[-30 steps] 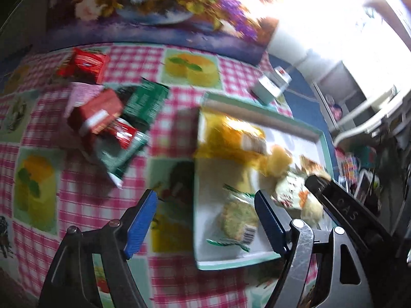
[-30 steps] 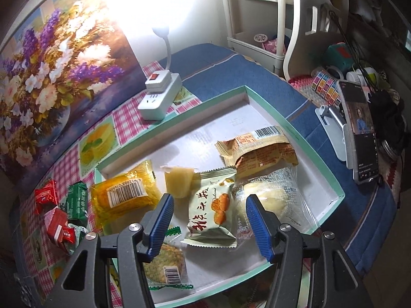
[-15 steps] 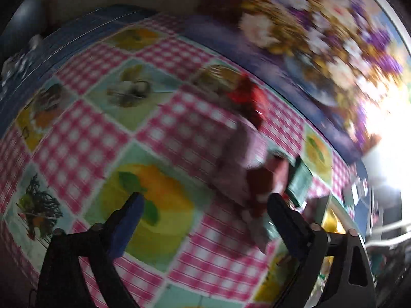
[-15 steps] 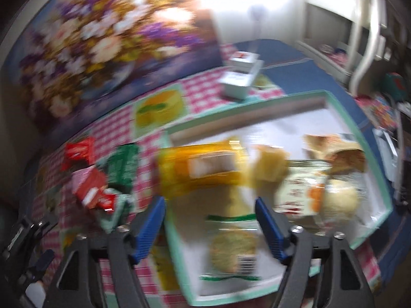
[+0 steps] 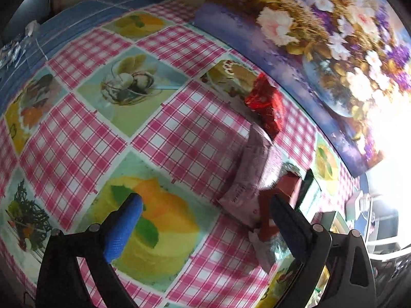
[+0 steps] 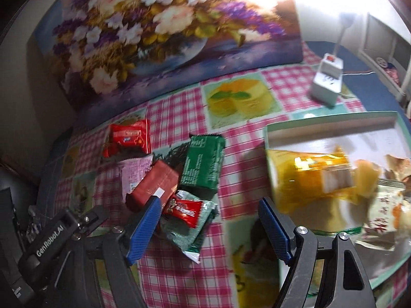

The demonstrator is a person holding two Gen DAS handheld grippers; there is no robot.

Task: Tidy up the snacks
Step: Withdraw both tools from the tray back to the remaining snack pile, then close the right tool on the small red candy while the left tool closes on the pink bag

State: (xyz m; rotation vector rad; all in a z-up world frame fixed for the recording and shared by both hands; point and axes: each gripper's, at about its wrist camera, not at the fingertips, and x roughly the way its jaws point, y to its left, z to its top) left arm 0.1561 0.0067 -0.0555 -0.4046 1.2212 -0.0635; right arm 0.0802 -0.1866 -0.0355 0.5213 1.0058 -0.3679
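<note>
Snacks lie in two groups on the checked tablecloth (image 6: 246,138): a yellow pack (image 6: 312,179) in the tray (image 6: 331,120) at its right edge, a green packet (image 6: 203,164) beside a maroon bar (image 6: 152,184) mid-cloth. Right gripper (image 6: 209,228) and left gripper (image 5: 205,227) both gape, holding nothing.

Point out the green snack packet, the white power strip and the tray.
green snack packet (image 6: 203,163), right wrist view, middle of its printed face
white power strip (image 6: 326,80), right wrist view, its top face
tray (image 6: 331,120), right wrist view, its far rim
</note>
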